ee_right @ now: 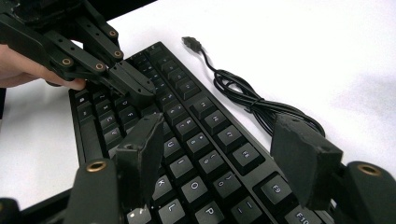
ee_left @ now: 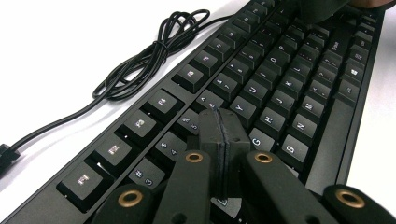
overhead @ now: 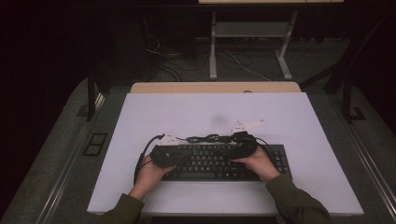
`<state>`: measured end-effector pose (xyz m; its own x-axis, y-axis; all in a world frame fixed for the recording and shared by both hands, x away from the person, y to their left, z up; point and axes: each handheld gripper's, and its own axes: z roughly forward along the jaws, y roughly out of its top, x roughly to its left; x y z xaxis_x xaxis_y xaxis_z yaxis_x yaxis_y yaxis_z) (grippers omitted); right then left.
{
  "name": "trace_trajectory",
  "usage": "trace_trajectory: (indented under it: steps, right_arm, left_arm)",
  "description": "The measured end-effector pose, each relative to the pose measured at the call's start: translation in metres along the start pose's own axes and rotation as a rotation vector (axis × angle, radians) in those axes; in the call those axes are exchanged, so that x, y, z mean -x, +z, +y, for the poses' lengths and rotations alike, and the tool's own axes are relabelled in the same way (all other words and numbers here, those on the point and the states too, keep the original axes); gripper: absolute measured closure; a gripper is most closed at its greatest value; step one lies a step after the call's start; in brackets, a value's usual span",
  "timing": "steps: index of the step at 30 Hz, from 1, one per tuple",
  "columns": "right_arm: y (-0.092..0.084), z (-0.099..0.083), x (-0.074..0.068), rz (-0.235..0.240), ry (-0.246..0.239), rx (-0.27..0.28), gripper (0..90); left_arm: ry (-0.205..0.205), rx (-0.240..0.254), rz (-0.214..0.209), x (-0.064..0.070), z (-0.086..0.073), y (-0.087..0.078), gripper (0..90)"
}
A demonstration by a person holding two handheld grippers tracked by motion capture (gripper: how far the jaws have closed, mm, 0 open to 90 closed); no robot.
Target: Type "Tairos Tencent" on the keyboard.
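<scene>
A black keyboard (overhead: 219, 164) lies across the near middle of the white table (overhead: 210, 109). Its black cable (overhead: 205, 138) is bundled just behind it and ends in a USB plug (ee_right: 189, 42). My left gripper (ee_left: 219, 123) is shut with nothing between its pads, its tips low over the number and upper letter keys; whether they touch a key I cannot tell. It also appears at the upper left of the right gripper view, as the left gripper (ee_right: 140, 88). My right gripper (ee_right: 224, 140) hovers open over the right half of the keys, with only keys between its jaws.
A hand holds each gripper at the keyboard's two ends, the left hand (overhead: 152, 175) and the right hand (overhead: 261, 163). Bare white table surface lies behind the cable and on both sides. A wooden strip (overhead: 215, 87) runs along the table's far edge, with a dark floor and cables beyond.
</scene>
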<state>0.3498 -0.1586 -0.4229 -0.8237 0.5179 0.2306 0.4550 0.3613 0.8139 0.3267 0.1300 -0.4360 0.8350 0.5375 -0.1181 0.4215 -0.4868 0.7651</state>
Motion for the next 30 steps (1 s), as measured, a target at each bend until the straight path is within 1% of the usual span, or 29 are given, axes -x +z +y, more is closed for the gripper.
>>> trace_trajectory:
  steps: [6, 9, 10, 11, 14, 18, 21, 23, 25, 30]
  right_arm:
    - [0.0005, -0.0001, -0.0005, 0.001, 0.004, -0.003, 34.3]
    - [0.0005, 0.0, -0.0006, 0.002, 0.002, -0.004, 34.3]
    - [0.0004, 0.0, -0.0006, 0.002, 0.002, -0.004, 34.3]
    - [0.0004, 0.0, -0.0006, 0.001, 0.002, -0.004, 34.3]
    - [0.0004, 0.0, -0.0004, 0.001, 0.001, -0.002, 34.3]
    - [0.0001, 0.0003, -0.0004, 0.0, 0.001, -0.002, 34.3]
    - [-0.0003, 0.0004, -0.0002, 0.0, 0.001, 0.001, 34.3]
    - [-0.0004, 0.0004, -0.0002, -0.001, 0.001, 0.002, 34.3]
    - [-0.0005, 0.0005, -0.0001, -0.001, 0.001, 0.002, 34.3]
    - [-0.0007, 0.0007, -0.0002, 0.0, 0.001, 0.002, 34.3]
  left_arm:
    - [0.0, 0.001, -0.001, -0.0003, -0.0003, 0.0002, 89.1]
    - [-0.002, -0.007, -0.001, -0.0003, -0.0008, 0.001, 89.1]
    - [0.004, -0.012, 0.0, -0.0007, -0.0013, 0.0015, 89.1]
    - [-0.001, -0.011, -0.007, -0.0015, -0.0017, 0.0014, 89.1]
    - [-0.01, -0.004, -0.007, -0.0012, -0.0019, 0.0016, 89.1]
    - [-0.001, -0.005, -0.004, -0.0014, -0.0012, 0.0008, 89.1]
    - [-0.006, 0.0, -0.005, -0.0016, -0.0009, -0.0007, 89.1]
    - [0.004, -0.007, 0.002, -0.0018, -0.0004, -0.0017, 89.1]
    - [-0.005, -0.002, 0.001, -0.0019, -0.0008, -0.0017, 89.1]
    - [-0.006, 0.009, 0.001, -0.0018, 0.0003, -0.0045, 89.0]
